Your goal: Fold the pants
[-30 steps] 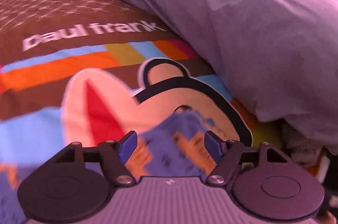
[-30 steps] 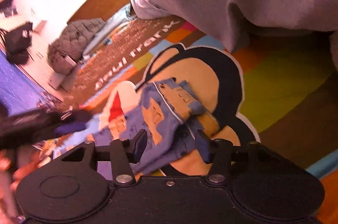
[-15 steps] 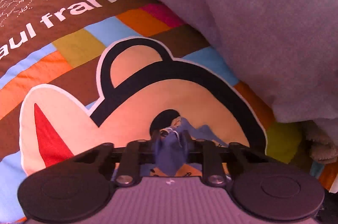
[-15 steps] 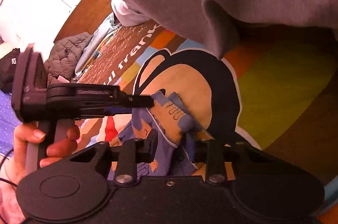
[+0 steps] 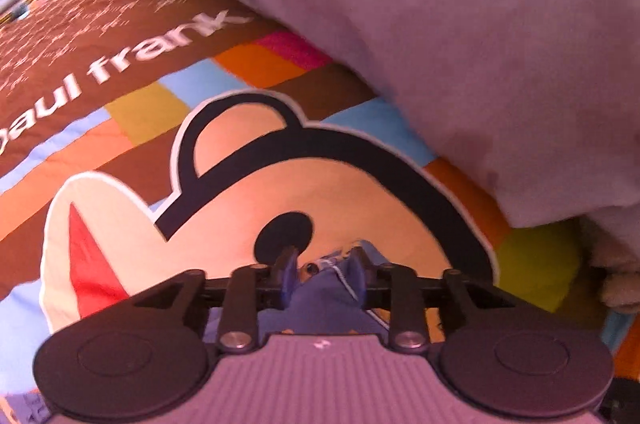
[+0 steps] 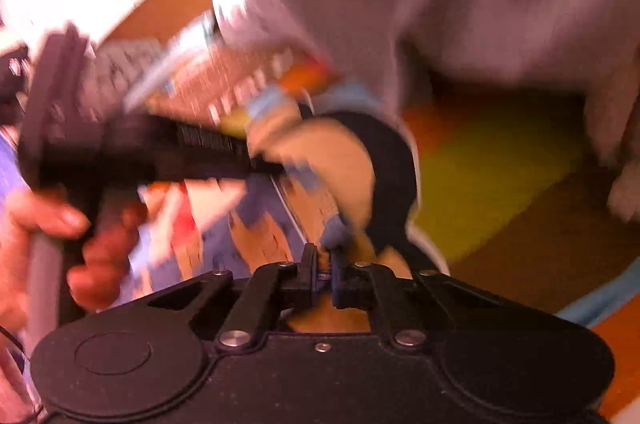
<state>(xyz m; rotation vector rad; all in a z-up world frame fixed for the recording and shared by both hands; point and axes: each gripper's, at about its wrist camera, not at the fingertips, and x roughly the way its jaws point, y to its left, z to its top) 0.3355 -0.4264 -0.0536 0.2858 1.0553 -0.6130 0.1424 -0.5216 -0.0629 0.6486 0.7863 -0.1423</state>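
The brown bedspread printed with a cartoon monkey face and coloured blocks (image 5: 132,112) covers the bed; a bulky pale grey quilt (image 5: 440,24) lies along its far side. The small blue-and-orange patterned cloth pants (image 6: 264,224) lie crumpled on the monkey face, long axis running from the right gripper (image 6: 325,264) up-left toward the left gripper (image 6: 256,164). Each gripper sits at 1 end. The right gripper's jaws are closing, narrow, pinching a pants edge. The left gripper (image 5: 322,274) has blue fabric between its pads; its jaws are opening, half-wide. Grip there appears loose.
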